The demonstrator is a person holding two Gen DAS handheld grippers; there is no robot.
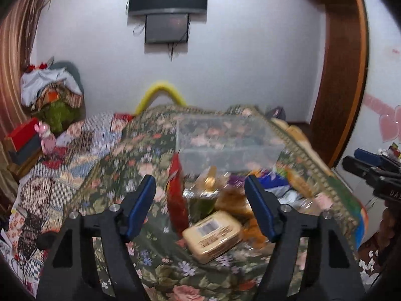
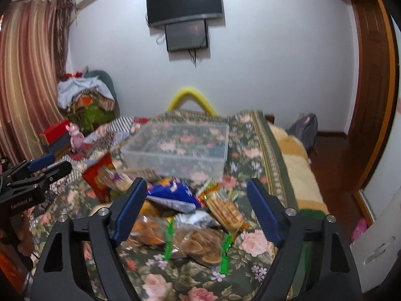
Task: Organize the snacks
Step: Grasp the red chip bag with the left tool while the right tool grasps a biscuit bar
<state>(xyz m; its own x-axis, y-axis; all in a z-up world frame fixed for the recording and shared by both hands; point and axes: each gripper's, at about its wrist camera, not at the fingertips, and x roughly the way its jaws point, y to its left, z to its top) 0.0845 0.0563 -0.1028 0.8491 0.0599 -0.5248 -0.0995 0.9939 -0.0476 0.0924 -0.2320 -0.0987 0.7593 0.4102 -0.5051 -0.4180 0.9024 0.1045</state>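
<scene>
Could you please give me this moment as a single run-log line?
left hand-held gripper: open, empty | right hand-held gripper: open, empty | snack pile: on floral bedspread | clear plastic bin: empty, behind pile

Motion-blurred snack pile (image 1: 225, 200) and clear bin (image 1: 225, 140); right claw (image 1: 371, 170) cut off at frame edge.

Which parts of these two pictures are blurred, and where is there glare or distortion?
Left wrist view: the snack pile and clear plastic box are smeared by motion, while the left claw stays sharp. Right wrist view: milder blur on the snacks; the right claw is crisp. Both views: a lamp glares on the wall television, and the fisheye bends the door frame.
</scene>
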